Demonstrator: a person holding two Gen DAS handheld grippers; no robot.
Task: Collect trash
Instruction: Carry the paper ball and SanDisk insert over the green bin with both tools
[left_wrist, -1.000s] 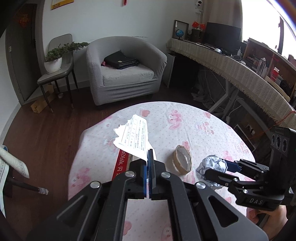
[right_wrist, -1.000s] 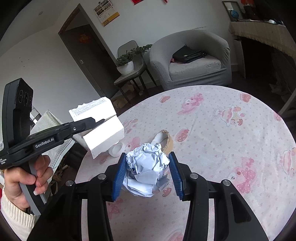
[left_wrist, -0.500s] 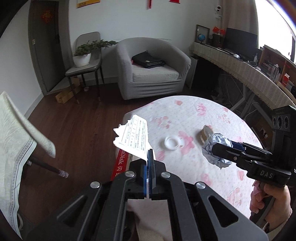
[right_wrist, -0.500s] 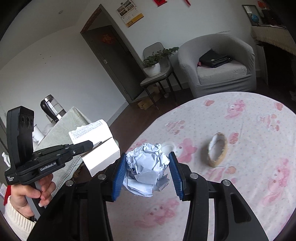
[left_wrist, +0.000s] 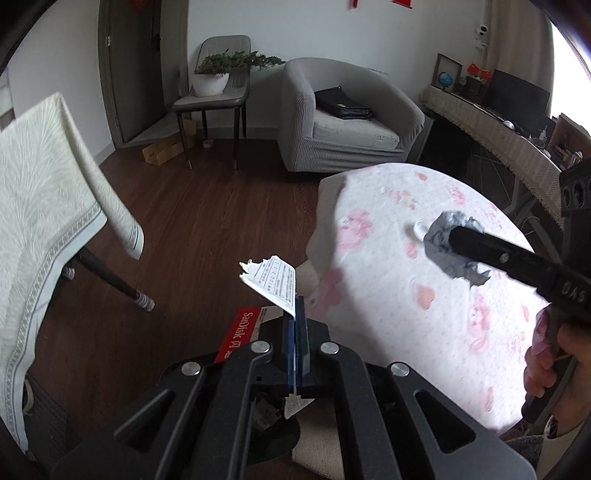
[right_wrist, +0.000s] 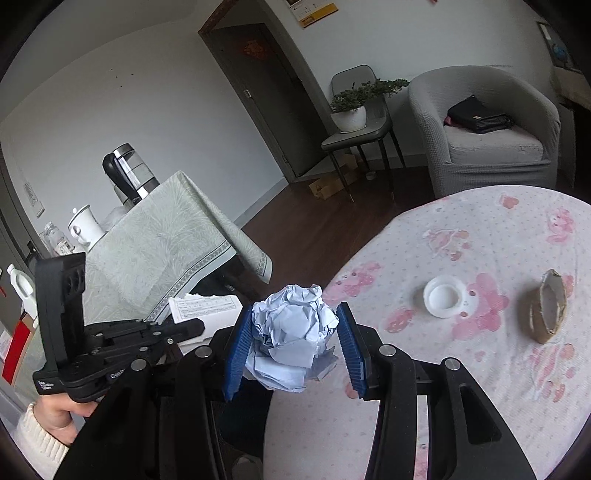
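While both grippers sit off the round table's (right_wrist: 480, 387) left edge, each carries one piece of trash. Left to right in the right wrist view: a side table draped in a green cloth (right_wrist: 166, 251) with a kettle (right_wrist: 127, 173) on it; then the left gripper (right_wrist: 195, 326), pads pressed flat together on a torn printed slip (right_wrist: 207, 306). In the left wrist view the slip (left_wrist: 275, 286) sticks up from between the closed pads, pinched low, probably so the thin sheet cannot slide out.

Next, the right gripper (right_wrist: 295, 343): blue pads part-way closed, squeezing a paper ball (right_wrist: 291, 332) from both sides. Ball is wide, so the jaws stop well short of meeting.

Below the left gripper a dark round shape (left_wrist: 273, 439) lies on the floor beside a red box (left_wrist: 240, 336); possibly a bin, view too blocked to tell. Judgement: both loads are held over the floor because the drop point is off the table.

Further right, on the table: a white ring (right_wrist: 443, 297), then a brown tape roll (right_wrist: 546, 314) standing on edge, well apart from both grippers. Both are likely next pickups.
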